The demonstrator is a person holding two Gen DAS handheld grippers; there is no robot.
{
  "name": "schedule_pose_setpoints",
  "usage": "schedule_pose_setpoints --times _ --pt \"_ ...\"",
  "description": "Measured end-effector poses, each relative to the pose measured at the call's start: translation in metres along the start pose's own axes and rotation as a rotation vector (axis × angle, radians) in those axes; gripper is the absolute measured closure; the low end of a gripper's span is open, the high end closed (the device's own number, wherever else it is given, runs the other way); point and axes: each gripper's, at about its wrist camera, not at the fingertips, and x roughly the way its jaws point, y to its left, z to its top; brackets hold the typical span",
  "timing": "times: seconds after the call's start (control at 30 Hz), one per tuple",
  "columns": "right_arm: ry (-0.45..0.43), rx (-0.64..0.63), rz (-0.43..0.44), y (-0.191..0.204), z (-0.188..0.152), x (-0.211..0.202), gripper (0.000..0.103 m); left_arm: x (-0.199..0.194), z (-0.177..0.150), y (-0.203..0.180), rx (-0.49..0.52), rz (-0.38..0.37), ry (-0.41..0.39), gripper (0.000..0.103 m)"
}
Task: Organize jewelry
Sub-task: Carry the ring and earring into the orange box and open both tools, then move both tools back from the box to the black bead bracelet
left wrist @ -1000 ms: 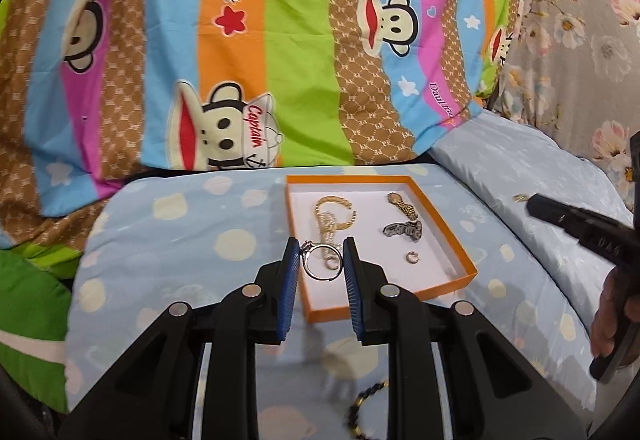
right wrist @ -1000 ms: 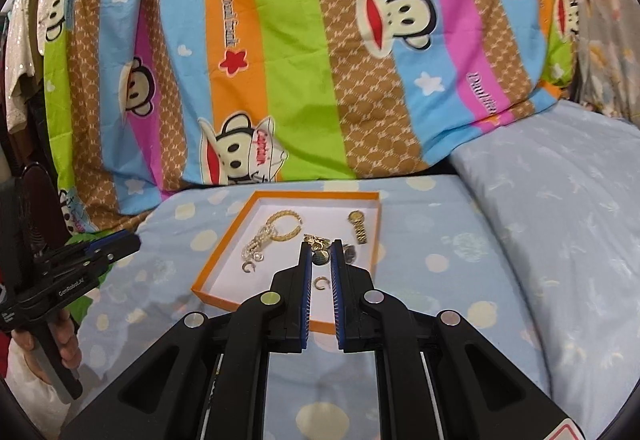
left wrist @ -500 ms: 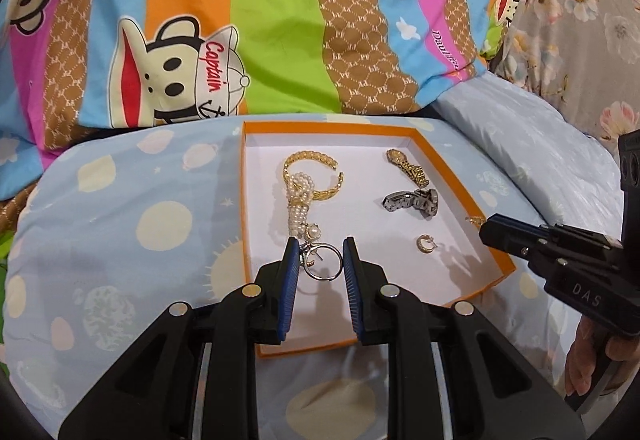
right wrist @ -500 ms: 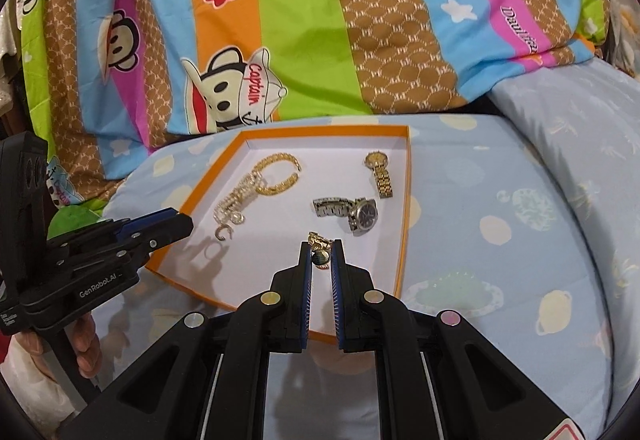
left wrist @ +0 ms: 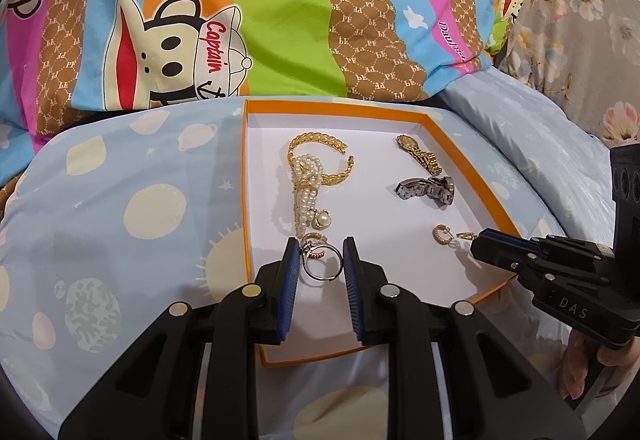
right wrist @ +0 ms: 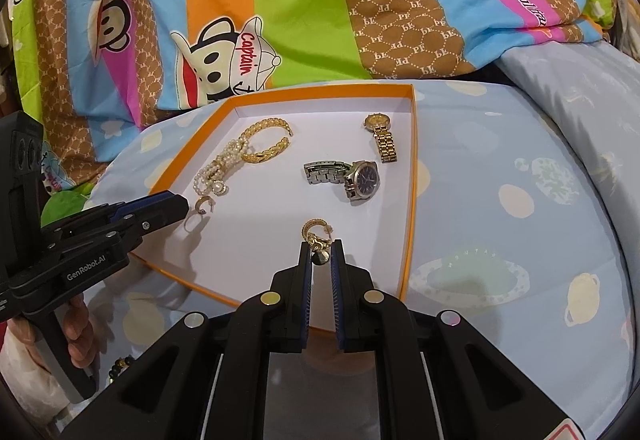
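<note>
In the lower centre of the left wrist view, the left gripper [left wrist: 319, 254] pinches a silver ring [left wrist: 322, 267] between its blue pads, the band spanning the gap from one pad to the other. The ring sits over the near part of an orange-rimmed tray [left wrist: 244, 176] with a white floor. Just beyond the fingertips lies a small gold hoop earring [left wrist: 313, 238], then a pearl strand [left wrist: 306, 196] looped through a gold braided bangle [left wrist: 320, 158]. To the right in the tray are a gold watch [left wrist: 418, 153], a silver watch [left wrist: 426, 189] and another gold hoop earring [left wrist: 440, 234].

In the lower centre of the right wrist view, the right gripper [right wrist: 320, 256] is pressed nearly together on a gold charm earring [right wrist: 320, 255], low over the tray's near right area. A gold hoop [right wrist: 314, 229] lies touching the charm just past the fingertips.

The tray rests on a pale blue bedsheet [right wrist: 520, 240] printed with planets. A striped cartoon-monkey blanket [right wrist: 280, 0] fills the upper frame.
</note>
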Motion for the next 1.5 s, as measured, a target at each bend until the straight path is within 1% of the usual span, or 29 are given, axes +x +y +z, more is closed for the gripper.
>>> schedule_pose_setpoints --times 0.67,0.73,0.77,0.83,0.87,0.93,1.03,1.07,1.1,1.13,1.17,1.23,1.3,1.4,1.5 --pt "-0.010 -0.023 0.001 0.003 -0.002 0.003 0.094 0.003 -0.004 -0.007 0.038 -0.002 -0.011 0.081" --pt "-0.012 -0.024 0.004 0.003 -0.002 0.003 0.094 0.003 -0.004 -0.008 0.043 -0.002 -0.017 0.079" --pt "-0.013 -0.025 0.003 0.003 -0.002 0.002 0.094 0.003 -0.004 -0.008 0.049 -0.001 -0.021 0.076" --pt "-0.016 -0.026 0.004 0.002 -0.002 0.002 0.093 0.001 -0.004 -0.010 0.056 -0.004 -0.030 0.068" --pt "-0.017 -0.025 0.006 0.002 -0.002 0.002 0.093 0.000 -0.004 -0.010 0.058 -0.001 -0.037 0.062" --pt "-0.020 -0.027 0.013 0.003 -0.002 0.002 0.092 -0.001 -0.004 -0.010 0.056 -0.009 -0.048 0.060" --pt "-0.033 -0.040 0.012 0.005 -0.003 -0.001 0.085 -0.003 -0.004 -0.008 0.051 -0.013 -0.055 0.060" --pt "-0.044 -0.046 0.004 0.006 -0.003 -0.002 0.079 -0.003 -0.003 -0.008 0.050 -0.009 -0.059 0.059" --pt "-0.056 -0.050 -0.003 0.007 -0.003 -0.004 0.068 -0.005 -0.004 -0.009 0.048 0.000 -0.066 0.054" --pt "-0.066 -0.050 -0.005 0.007 -0.003 -0.006 0.064 -0.007 -0.004 -0.007 0.041 0.008 -0.078 0.050" --pt "-0.074 -0.048 -0.004 0.006 -0.003 -0.008 0.062 -0.009 -0.003 -0.005 0.031 0.005 -0.092 0.048" --pt "-0.080 -0.040 -0.002 0.004 -0.002 -0.009 0.062 -0.015 -0.002 -0.002 0.015 0.014 -0.123 0.048" --pt "-0.084 -0.030 -0.001 0.002 -0.001 -0.009 0.062 -0.018 -0.001 0.003 -0.006 0.039 -0.148 0.046" --pt "-0.097 -0.025 -0.006 0.001 -0.001 -0.012 0.062 -0.020 0.002 0.015 -0.063 0.055 -0.157 0.046" --pt "-0.111 -0.019 -0.010 0.000 -0.001 -0.015 0.062 -0.025 0.003 0.025 -0.108 0.077 -0.185 0.046"
